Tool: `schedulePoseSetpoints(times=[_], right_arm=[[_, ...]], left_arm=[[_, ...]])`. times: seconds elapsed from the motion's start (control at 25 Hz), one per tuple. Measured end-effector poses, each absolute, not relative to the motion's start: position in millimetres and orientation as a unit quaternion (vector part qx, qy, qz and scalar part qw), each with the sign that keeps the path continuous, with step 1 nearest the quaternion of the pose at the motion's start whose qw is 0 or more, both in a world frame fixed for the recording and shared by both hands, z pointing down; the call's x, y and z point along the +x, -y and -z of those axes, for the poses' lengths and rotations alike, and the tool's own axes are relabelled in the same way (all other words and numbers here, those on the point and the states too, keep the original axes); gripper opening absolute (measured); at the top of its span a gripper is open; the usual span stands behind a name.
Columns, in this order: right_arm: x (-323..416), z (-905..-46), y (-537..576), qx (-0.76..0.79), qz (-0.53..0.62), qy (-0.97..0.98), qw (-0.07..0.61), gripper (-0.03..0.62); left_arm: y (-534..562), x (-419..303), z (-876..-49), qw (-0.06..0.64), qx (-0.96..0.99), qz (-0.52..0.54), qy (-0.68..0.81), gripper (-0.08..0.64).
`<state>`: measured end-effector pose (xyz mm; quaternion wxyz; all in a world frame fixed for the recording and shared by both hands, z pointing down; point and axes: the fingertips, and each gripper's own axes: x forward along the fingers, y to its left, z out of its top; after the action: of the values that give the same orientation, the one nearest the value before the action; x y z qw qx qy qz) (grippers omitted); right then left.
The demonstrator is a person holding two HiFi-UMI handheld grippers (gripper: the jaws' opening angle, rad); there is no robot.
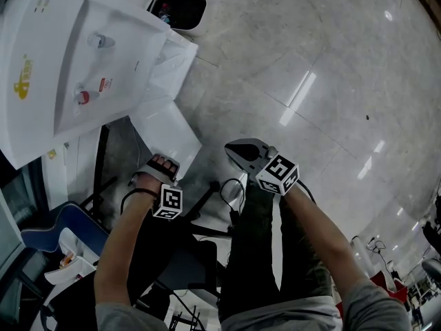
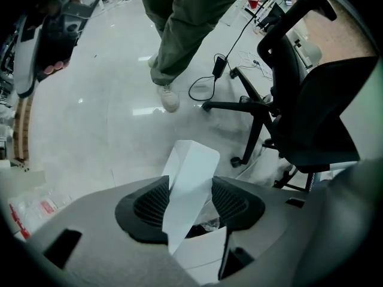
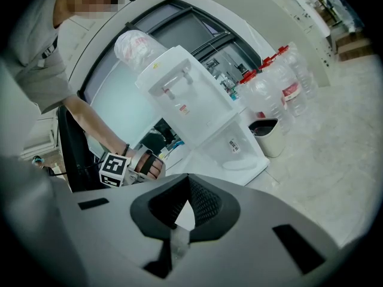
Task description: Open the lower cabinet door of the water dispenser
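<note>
The left gripper (image 2: 190, 183) was clamped on the free edge of the white lower cabinet door (image 2: 192, 160), the panel standing upright between its ribbed pads. The right gripper (image 3: 184, 181) had its jaws pressed together with nothing in them. Beneath both lay a pale, glossy stone-tile floor (image 1: 310, 81) that mirrored the ceiling lights. In the head view the door (image 1: 165, 126) stood swung out from the base of the white water dispenser (image 1: 62, 61), with the left gripper (image 1: 160, 167) at its outer edge and the right gripper (image 1: 242, 152) near it, clear of the door. A small bin (image 1: 178, 9) stood just beside the dispenser, and large clear bottles (image 3: 281, 82) were lined up behind the bin. A black office chair (image 2: 311, 100) and a looped cable (image 2: 206, 85) occupied the floor behind the left gripper. Both bare forearms reached forward and down, the left forearm (image 1: 120, 247) angled toward the dispenser.
</note>
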<state>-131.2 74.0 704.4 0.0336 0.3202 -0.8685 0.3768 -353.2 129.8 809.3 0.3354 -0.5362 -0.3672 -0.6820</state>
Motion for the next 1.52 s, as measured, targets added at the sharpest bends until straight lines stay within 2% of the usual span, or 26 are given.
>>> schedulePoseSetpoints(times=[0.32,0.44,0.72,0.88,1.0,1.28,1.52], right_arm=[[-135,-697,-73,0.314,-0.370,0.874,0.030,0.009],[-133,-694,-75,0.312,-0.368,0.875,0.032,0.009],[-139,-674,-78,0.300,-0.366,0.880,0.032,0.011],[-141,-656,-77,0.295,-0.363,0.883,0.029,0.011],[-140,-648,-75,0.290,-0.358,0.887,0.028,0.011],[-132,-634,-75,0.291,-0.360,0.886,0.027,0.009],[-123,-595,-76,0.293,-0.359,0.886,0.016,0.011]], left_arm=[[-129,-347,-804,0.293,-0.579,0.697,0.304,0.234],[-129,-341,-793,0.250,-0.612,0.703,0.261,0.257],[-129,-311,-752,0.158,-0.687,0.688,0.169,0.258],[-127,-278,-724,0.075,-0.748,0.653,0.090,0.256],[-122,-260,-710,0.015,-0.778,0.627,0.035,0.230],[-110,-236,-685,0.007,-0.797,0.603,-0.036,0.147],[-90,-202,-622,-0.032,-0.827,0.541,-0.154,0.095]])
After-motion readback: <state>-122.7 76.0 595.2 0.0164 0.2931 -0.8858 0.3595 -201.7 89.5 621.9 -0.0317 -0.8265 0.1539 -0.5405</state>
